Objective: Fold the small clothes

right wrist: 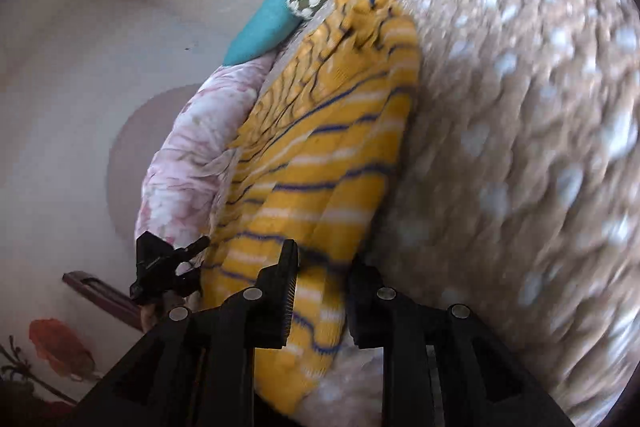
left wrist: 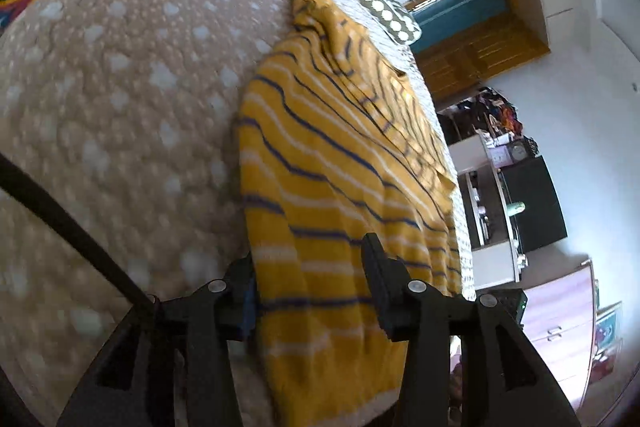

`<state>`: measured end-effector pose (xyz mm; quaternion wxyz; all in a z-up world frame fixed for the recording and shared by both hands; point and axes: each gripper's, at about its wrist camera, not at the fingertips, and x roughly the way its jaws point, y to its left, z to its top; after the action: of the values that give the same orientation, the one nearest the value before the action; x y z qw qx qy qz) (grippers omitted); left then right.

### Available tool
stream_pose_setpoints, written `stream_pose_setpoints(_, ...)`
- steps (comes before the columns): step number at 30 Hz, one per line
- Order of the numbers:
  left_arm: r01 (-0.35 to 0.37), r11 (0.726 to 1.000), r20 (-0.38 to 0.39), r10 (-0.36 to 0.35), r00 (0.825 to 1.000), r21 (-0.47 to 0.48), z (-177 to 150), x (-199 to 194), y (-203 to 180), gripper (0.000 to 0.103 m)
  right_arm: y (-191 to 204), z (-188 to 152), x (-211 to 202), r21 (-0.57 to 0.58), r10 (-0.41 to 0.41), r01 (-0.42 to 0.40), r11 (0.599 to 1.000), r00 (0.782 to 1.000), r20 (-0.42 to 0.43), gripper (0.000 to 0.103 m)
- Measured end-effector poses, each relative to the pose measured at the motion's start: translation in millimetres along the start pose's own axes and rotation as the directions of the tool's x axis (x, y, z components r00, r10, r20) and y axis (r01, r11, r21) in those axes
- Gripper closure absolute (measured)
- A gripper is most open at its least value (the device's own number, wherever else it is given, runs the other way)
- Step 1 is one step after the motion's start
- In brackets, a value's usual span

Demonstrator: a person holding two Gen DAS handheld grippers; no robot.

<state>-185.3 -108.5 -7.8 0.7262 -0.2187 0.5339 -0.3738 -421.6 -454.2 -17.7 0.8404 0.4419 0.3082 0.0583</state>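
A beige quilted bedspread with pale spots (left wrist: 120, 99) carries the yellow knitted sweater with blue and white stripes (left wrist: 340, 163), which lies lengthwise near the bed's edge. At the sweater's near hem, the left gripper (left wrist: 310, 281) and right gripper (right wrist: 322, 277) straddle the knit, jaws spread and not pinching. Both angle downward; next, I judge, each must close on a hem corner and carry it toward the sweater's far, rumpled end by the green polka-dot cushion (left wrist: 376, 1).

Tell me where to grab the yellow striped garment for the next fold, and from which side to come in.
Take the yellow striped garment by its near hem, one corner per gripper, coming in from the near edge low along the spotted bedspread. It lies long and narrow, stretching away toward the pillows, so the near end probably folds over most easily. The left gripper and right gripper already straddle that hem.
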Motion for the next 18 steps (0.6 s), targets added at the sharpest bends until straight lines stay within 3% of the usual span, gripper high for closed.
stream_pose_setpoints(4,-0.068,0.996,0.023,0.067,0.997,0.062,-17.4,-0.7,-19.3,0.059,14.8,-17.2,7.4,-0.051,-0.017,0.016,0.999,1.000,-0.022,0.080)
stream_pose_setpoints(7,-0.080,0.995,0.035,0.078,0.996,0.063,-25.2,-0.2,-25.2,0.059,24.8,-29.2,18.4,-0.075,-0.012,0.008,0.997,0.999,-0.051,0.079)
stream_pose_setpoints(12,-0.083,0.994,0.064,0.078,0.995,0.075,-33.0,2.4,-27.2,0.040,40.8,-45.5,37.3,-0.128,-0.041,0.035,0.991,0.998,-0.051,0.078)
stream_pose_setpoints(18,-0.112,0.987,0.066,0.105,0.992,0.114,-32.2,13.4,-34.1,0.025,47.0,-52.5,51.1,-0.132,-0.025,0.015,0.991,0.997,-0.068,0.078)
